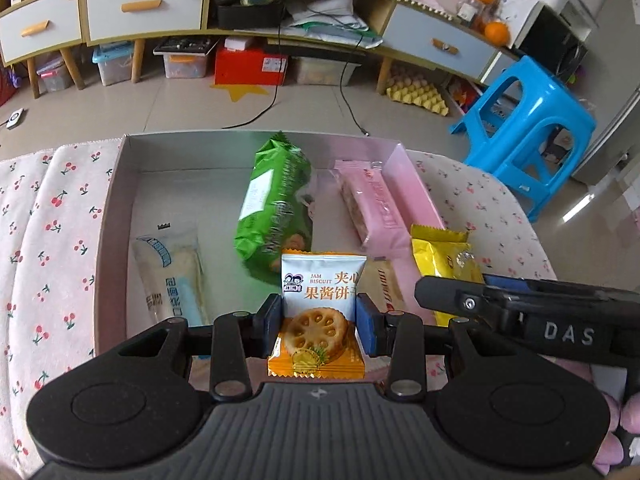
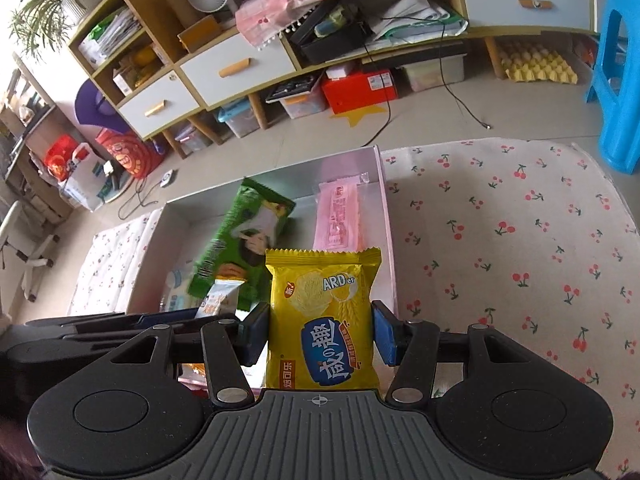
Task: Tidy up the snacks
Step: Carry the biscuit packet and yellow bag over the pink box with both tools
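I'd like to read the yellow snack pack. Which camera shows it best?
The right wrist view: the yellow pack fills the middle, front label facing the camera, gripped by the right gripper. The left wrist view shows only its top part, behind that gripper's finger.

A blue stool (image 1: pixel 532 128) stands on the floor off the cloth's (image 2: pixel 520 240) far right corner; a yellow egg tray (image 1: pixel 416 96) lies under the cabinet (image 1: pixel 140 12).
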Demonstrator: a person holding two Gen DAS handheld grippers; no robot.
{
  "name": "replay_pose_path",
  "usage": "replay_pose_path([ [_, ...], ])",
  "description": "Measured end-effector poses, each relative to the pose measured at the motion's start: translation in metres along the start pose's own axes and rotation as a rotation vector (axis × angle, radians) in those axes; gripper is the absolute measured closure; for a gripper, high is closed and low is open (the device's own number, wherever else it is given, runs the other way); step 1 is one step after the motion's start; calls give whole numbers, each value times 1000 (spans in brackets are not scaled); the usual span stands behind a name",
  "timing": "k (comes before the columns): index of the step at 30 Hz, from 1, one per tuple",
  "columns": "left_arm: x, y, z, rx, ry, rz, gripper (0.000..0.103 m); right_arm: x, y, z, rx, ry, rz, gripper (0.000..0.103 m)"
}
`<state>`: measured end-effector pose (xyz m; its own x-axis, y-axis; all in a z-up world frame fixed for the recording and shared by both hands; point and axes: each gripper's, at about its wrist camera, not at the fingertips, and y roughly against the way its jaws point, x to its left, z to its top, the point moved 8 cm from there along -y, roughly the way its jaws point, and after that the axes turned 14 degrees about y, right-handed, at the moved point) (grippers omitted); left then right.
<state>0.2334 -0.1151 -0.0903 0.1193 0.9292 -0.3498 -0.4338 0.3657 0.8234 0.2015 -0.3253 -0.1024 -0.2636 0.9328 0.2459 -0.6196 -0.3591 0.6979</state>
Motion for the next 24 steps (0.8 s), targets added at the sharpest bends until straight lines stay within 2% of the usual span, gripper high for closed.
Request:
replay_pose_path([
  [7,11,-7,6,-33,8,58,67,-2,-12,-1,7,-5,0,50],
  [11,16,0,14,-115,-41,116,67,2,-15,-1,0,7,-3,50],
  [16,18,3,9,-52,-44,45,67,6,-22,-1,1,19,-8,50],
  [20,18,-2,0,-3,-71,46,67,8,-28,-1,9,23,-16,50],
  [24,18,-4,-1,-4,-71,32,65,10,-28,-2,9,27,-22,49],
])
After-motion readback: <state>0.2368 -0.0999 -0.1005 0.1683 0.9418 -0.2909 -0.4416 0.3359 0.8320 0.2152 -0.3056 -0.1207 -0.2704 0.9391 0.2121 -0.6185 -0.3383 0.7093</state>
